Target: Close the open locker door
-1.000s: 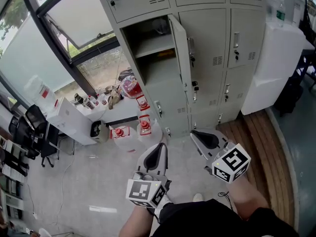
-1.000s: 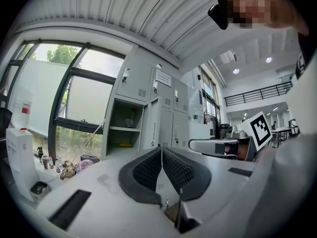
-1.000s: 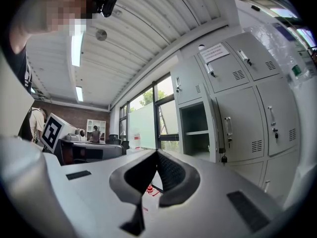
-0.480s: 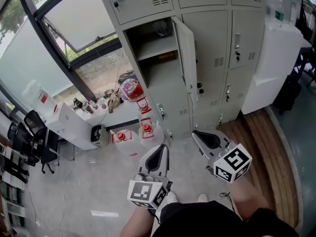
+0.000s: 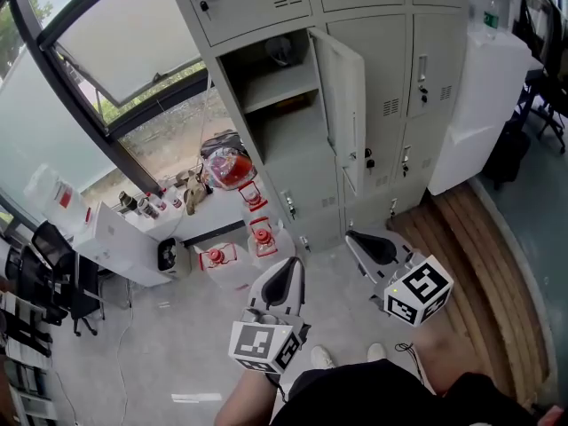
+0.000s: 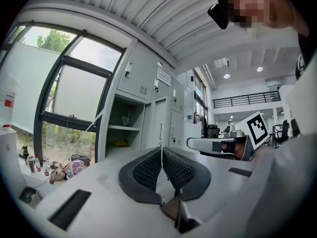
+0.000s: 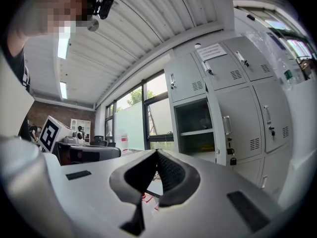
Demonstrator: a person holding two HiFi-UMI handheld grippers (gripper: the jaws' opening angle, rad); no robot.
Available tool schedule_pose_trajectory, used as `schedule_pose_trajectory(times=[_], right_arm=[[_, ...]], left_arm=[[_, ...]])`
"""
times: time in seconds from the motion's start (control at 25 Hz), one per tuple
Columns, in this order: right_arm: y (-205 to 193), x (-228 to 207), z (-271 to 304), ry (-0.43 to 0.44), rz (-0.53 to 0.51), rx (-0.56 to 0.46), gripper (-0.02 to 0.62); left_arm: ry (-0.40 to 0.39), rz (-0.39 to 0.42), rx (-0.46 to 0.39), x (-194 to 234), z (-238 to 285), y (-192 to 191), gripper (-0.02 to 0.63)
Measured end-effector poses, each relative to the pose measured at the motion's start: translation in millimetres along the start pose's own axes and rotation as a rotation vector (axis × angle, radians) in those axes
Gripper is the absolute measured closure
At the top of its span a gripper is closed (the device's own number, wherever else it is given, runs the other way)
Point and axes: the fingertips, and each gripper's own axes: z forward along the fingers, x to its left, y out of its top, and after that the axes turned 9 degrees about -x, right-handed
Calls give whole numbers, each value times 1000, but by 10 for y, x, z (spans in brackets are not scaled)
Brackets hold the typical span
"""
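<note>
Facing a grey locker bank (image 5: 248,3), one door swung out.
Left gripper (image 5: 288,263) and right gripper (image 5: 351,236): jaws together, empty, well short of the open locker door (image 5: 348,105) beside its shelved compartment (image 5: 277,91).

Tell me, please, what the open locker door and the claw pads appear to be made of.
Open locker door: probably painted sheet metal, matte pale grey; thin, flat, evenly coated panel. Claw pads: likely black rubber, matte; dimpled grip texture.

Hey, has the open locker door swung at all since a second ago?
Cannot tell. The door looks wider against its locker's shelf, but the whole head view shifted too.
</note>
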Motion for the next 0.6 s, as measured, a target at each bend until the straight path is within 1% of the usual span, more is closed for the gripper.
schedule_pose_trajectory(times=[0.32,0.6], right_arm=[[-52,7,270,-97,-19,3,542],[-86,-5,406,-185,-39,-3,543]], left_arm=[[-95,-16,12,327,71,-28,586],[-182,-25,21,514,106,-67,586]])
